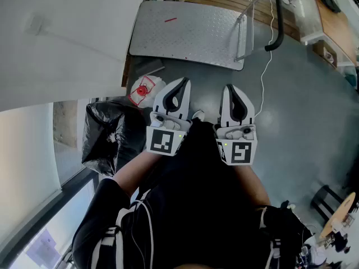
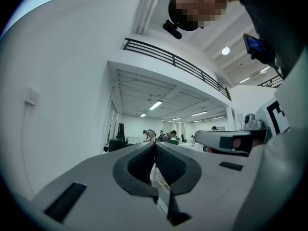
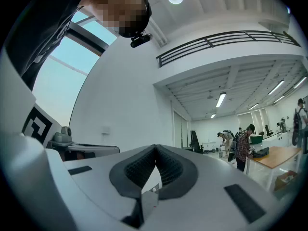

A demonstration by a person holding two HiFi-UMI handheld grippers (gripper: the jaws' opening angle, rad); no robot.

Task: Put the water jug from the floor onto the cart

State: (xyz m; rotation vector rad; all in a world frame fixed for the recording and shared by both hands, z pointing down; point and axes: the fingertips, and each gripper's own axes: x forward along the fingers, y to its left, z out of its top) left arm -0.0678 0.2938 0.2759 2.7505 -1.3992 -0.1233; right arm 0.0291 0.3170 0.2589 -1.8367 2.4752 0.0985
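In the head view the water jug stands on the floor, seen from above: white, with a red cap and label. It is just left of my left gripper, which is shut with nothing in it. My right gripper is beside it, also shut and empty. Both point level toward the cart, a grey diamond-plate platform with a metal handle on its right side. In the left gripper view the left gripper has its jaws closed tip to tip. The right gripper looks the same in its own view.
A black bin bag sits on the floor left of me, against the white wall. A white cable trails over the grey floor right of the cart. A stool and a round table stand at lower right. Several people are far off.
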